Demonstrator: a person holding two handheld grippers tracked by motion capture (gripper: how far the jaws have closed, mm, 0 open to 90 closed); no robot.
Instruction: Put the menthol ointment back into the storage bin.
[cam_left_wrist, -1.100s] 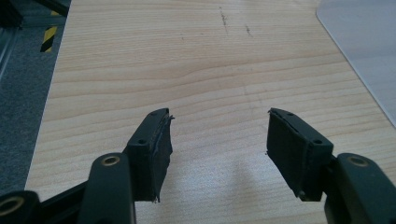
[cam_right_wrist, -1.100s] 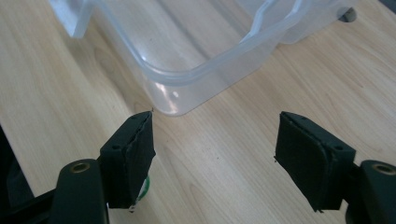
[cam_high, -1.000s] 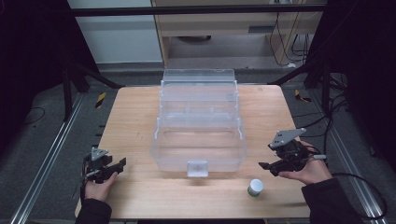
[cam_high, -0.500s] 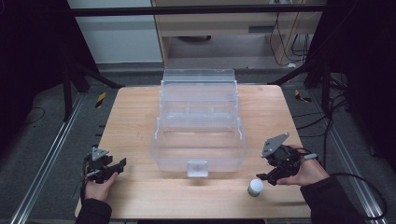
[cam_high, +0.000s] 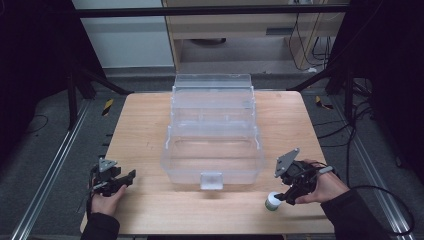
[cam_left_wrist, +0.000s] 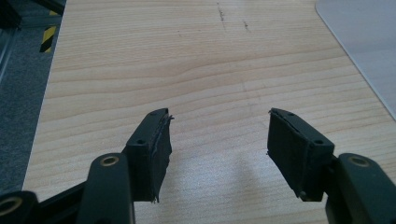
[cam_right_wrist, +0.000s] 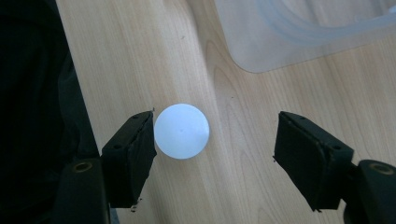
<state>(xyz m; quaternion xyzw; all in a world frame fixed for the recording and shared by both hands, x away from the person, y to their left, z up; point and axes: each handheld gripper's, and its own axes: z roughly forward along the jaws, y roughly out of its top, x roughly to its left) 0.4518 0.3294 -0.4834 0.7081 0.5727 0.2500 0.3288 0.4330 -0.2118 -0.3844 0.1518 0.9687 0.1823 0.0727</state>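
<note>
A small jar with a white lid (cam_high: 272, 201) (cam_right_wrist: 181, 130) stands near the table's front edge, right of centre. My right gripper (cam_high: 286, 196) (cam_right_wrist: 215, 149) hangs over it, open, pointing down; the lid lies between the jaws, close against the left one, untouched by the other. A clear plastic tiered box (cam_high: 212, 131) stands open in the middle of the wooden table (cam_high: 140, 130). My left gripper (cam_high: 127, 179) (cam_left_wrist: 217, 142) rests at the front left corner, open, with only bare wood between its jaws.
The box's clear corner (cam_right_wrist: 299, 32) lies just beyond the jar in the right gripper view. The table's front edge runs close by the jar. Dark floor, metal rails (cam_high: 50, 165) and cables (cam_high: 350, 130) surround the table.
My right gripper has moved left and down from beside the box to over the white-lidded jar, tilting downward. The left gripper has stayed put.
</note>
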